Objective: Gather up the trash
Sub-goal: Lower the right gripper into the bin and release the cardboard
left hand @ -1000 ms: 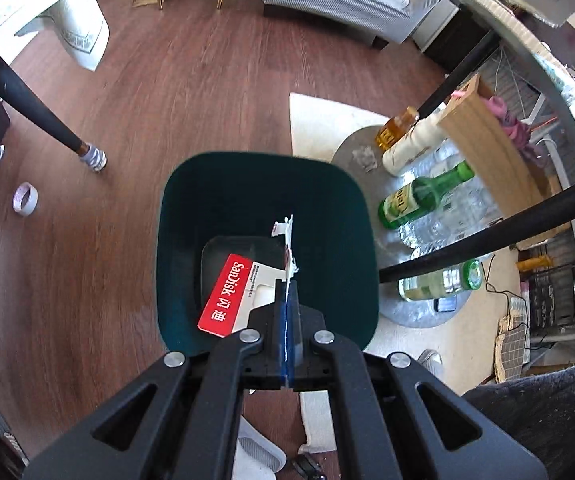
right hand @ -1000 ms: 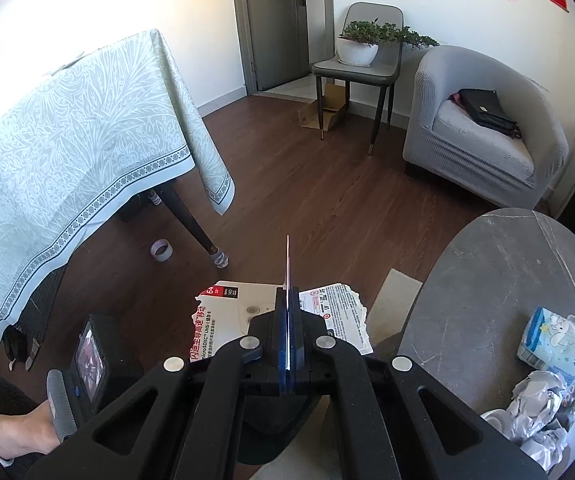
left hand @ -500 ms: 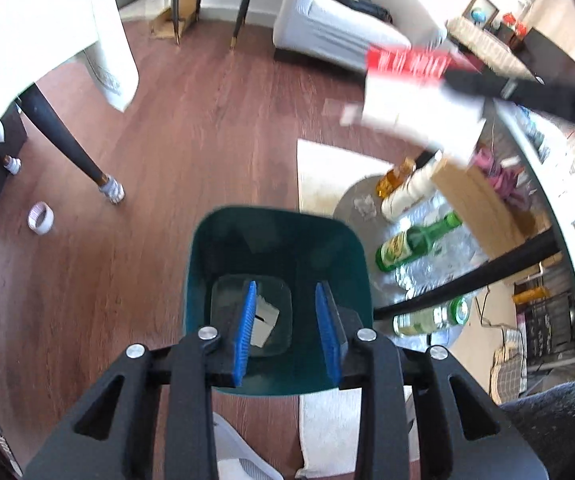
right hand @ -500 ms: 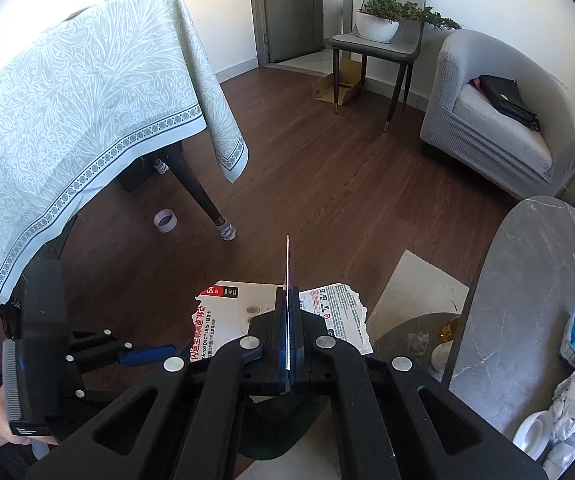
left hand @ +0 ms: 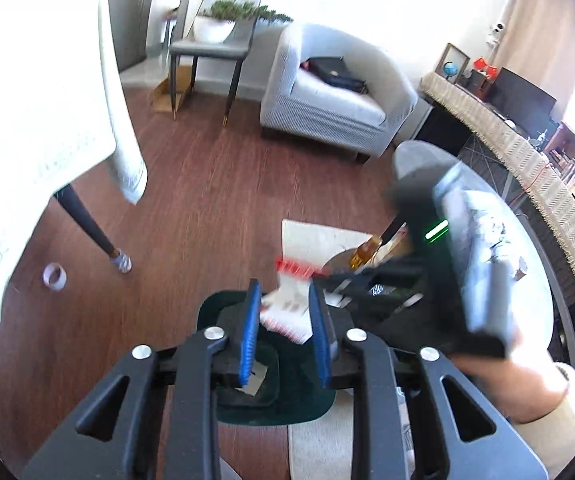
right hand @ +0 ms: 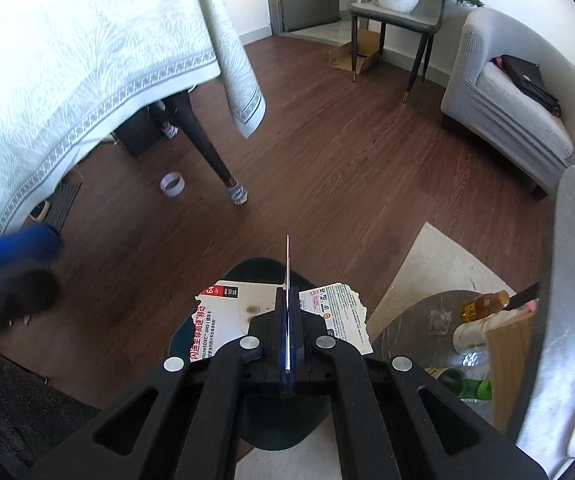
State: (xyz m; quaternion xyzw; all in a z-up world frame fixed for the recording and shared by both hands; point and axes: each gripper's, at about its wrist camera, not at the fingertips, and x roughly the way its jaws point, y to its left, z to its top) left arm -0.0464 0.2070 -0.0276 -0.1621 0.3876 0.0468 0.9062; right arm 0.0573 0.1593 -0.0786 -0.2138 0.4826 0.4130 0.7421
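Note:
My right gripper (right hand: pixel 287 296) is shut on a torn white-and-red memory card package (right hand: pixel 223 312), held edge-up just above a dark green bin (right hand: pixel 255 268) on the floor. In the left wrist view the same package (left hand: pixel 287 316) shows blurred beyond my left gripper (left hand: pixel 283 292). Its blue pads (left hand: pixel 249 332) stand apart and are closing with nothing pressed between them. The bin (left hand: pixel 207 312) lies below them with a white scrap (left hand: pixel 257 384) at its bottom. A hand holds the right gripper (left hand: pixel 321 274) at the right. A blue pad of the left gripper is a blur at the right wrist view's left edge.
A round grey table (right hand: pixel 567 280) rises at the right, with bottles (right hand: pixel 487 302) on its lower shelf. A cloth-covered table (right hand: pixel 87 60) and its dark leg (right hand: pixel 207 152) stand at the left, a tape roll (right hand: pixel 172 184) nearby. A pale rug (right hand: pixel 439 264) lies beside the bin.
My left gripper let its card piece fall into the bin, opened and rose. My right gripper came down with its package until it hung over the bin.

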